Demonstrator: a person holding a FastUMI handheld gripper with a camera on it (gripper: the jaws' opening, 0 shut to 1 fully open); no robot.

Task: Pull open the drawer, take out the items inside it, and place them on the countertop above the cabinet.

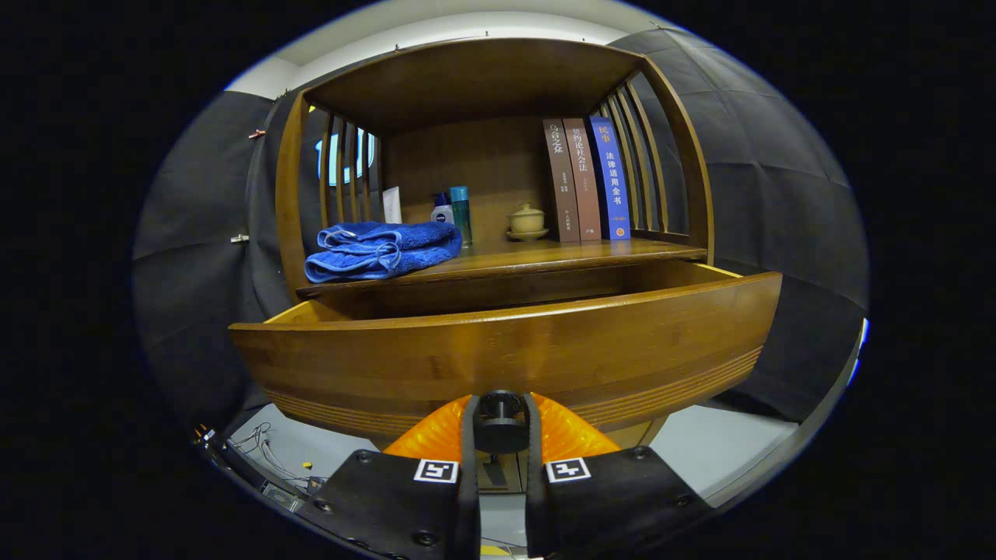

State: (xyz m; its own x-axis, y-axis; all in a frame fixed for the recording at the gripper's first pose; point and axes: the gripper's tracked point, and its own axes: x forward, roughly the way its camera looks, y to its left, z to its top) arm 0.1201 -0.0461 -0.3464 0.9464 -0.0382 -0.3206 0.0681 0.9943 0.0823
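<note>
A wooden cabinet (498,85) stands against the booth's dark cloth wall. On its countertop (545,255), from the left: a folded blue towel (380,249), a white tube, two small bottles (454,210), a lidded cup on a saucer (527,221), then three upright books (587,179). Below, the drawer (506,350) stands pulled out, its contents hidden. The gripper (501,426) pinches the drawer's dark knob (501,412) between both fingers.

The gripper view looks straight at the cabinet from low and close, just before the drawer (506,342) front, angled slightly upward to the countertop (545,255) and shelf beyond.
</note>
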